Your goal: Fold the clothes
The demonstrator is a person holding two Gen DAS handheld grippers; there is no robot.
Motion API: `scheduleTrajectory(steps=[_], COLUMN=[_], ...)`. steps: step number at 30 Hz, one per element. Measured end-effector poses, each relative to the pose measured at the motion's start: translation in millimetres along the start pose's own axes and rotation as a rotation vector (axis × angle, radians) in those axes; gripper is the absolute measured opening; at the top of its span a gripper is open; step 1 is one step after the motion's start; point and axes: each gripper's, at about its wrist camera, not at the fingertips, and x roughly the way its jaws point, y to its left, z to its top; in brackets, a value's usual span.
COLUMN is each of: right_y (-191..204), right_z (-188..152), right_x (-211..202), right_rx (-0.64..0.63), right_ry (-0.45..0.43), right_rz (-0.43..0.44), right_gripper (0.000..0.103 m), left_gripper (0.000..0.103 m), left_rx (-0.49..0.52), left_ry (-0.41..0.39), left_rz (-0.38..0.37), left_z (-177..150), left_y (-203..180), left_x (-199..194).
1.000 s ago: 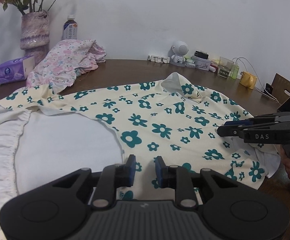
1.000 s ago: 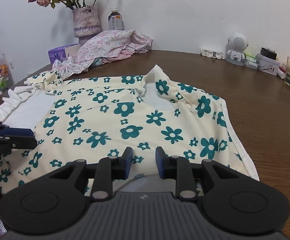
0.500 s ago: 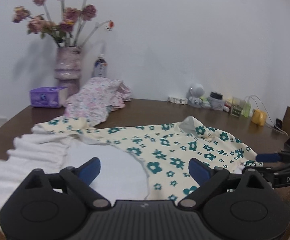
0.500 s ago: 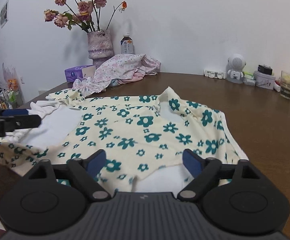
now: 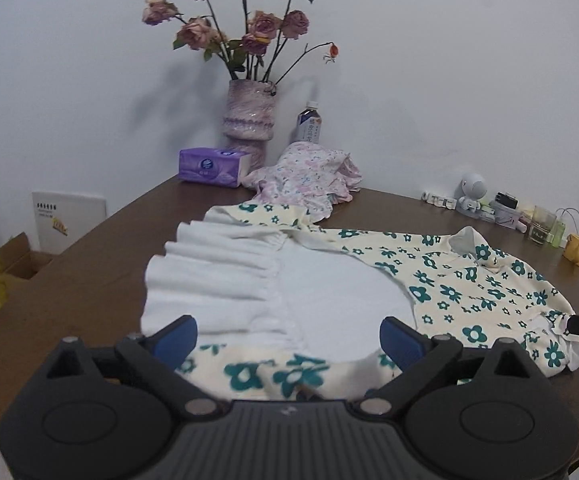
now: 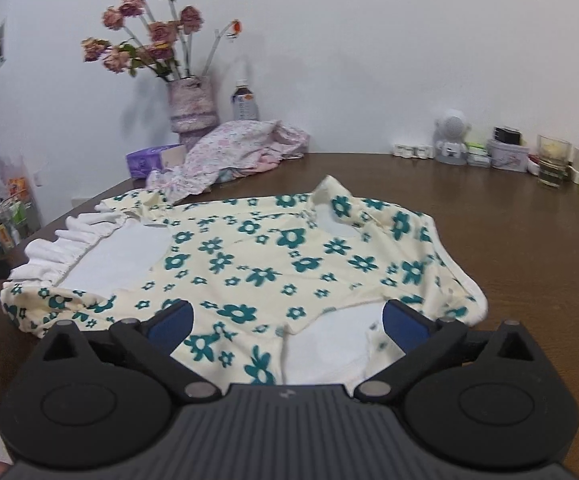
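The flowered dress (image 6: 273,264) lies spread on the brown counter (image 6: 529,248), its near hem reaching the counter's near edge, bare wood to the right. Both tools, left tool (image 5: 288,334) and right tool (image 6: 285,324), hover over that hem, jaws wide apart (gripping nothing).

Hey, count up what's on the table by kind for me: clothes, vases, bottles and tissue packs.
Clothes: 2, the flowered dress and the pink garment
Vases: 1, the vase with roses
Bottles: 1, the bottle
Tissue packs: 1, the purple tissue pack
Total: 5
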Motion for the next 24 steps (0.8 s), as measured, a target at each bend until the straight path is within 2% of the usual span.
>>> scheduleTrajectory(steps=[11, 16, 24], right_y=[-4.3, -6.7, -9.9], right_z=[-12.2, -16.3, -24.0], right_x=[-18.1, -23.9, -28.5], right_rx=[0.053, 0.066, 0.046], right_ry=[0.027, 0.026, 0.025], right_rz=[-0.112, -0.121, -0.138], right_gripper=[0.103, 0.103, 0.103], left_gripper=[0.098, 0.098, 0.098], left_rx=[0.025, 0.038, 0.07], left_ry=[0.047, 0.068, 0.083], left_rz=[-0.01, 0.016, 0.012], left_z=[-10.0, -11.9, -14.5], left_y=[-19.8, -24.8, -32.6], left_x=[2.9, 4.1, 4.4])
